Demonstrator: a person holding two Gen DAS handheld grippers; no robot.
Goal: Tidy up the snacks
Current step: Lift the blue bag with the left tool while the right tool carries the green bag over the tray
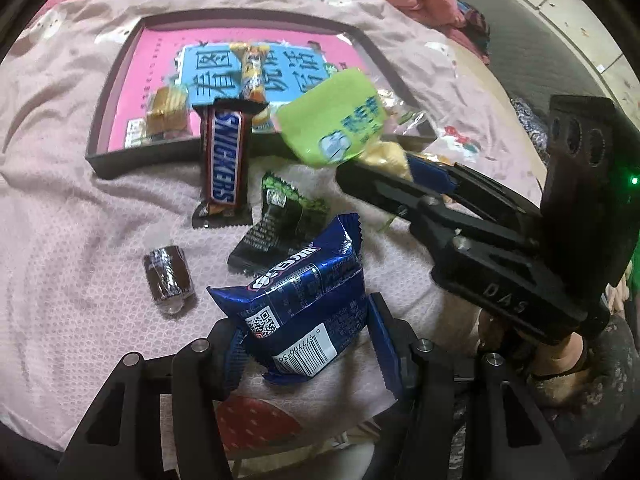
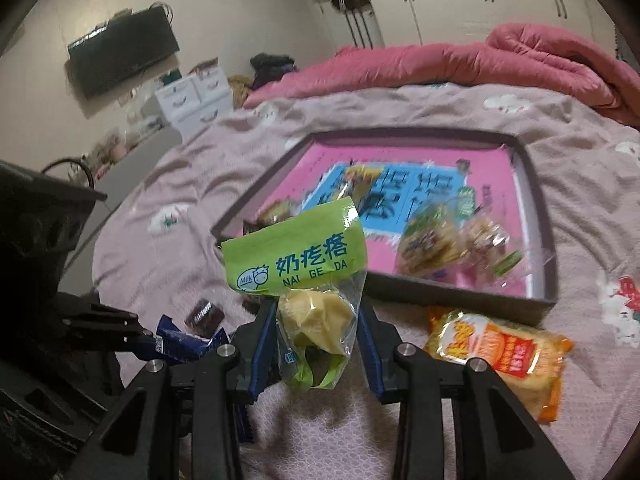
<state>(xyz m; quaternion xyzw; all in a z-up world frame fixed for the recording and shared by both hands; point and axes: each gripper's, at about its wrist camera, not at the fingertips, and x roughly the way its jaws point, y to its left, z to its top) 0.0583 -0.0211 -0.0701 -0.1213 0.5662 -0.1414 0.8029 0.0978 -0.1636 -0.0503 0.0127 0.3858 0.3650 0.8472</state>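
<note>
Snacks lie scattered on a bed (image 1: pixel 72 208) around a dark tray (image 1: pixel 168 156), which serves as the landmark. Just in front of the tray's near rim, the right gripper (image 2: pixel 318 332) pinches a green-topped milk-candy bag (image 2: pixel 304 272) (pale lumps show through its clear lower half); the bag stands upright in the air, green end up and long axis vertical. A Snickers bar (image 1: pixel 222 160) lies across the tray's near rim, its long axis running from the tray toward the left gripper. Further out from the tray, the left gripper (image 1: pixel 308 344) stands half spread around a blue biscuit pack (image 1: pixel 304 300); I cannot tell whether its pads touch the pack. An orange packet (image 2: pixel 500 352) lies just outside the tray's near right corner. Inside the tray, on a pink book, are several wrapped sweets.
</note>
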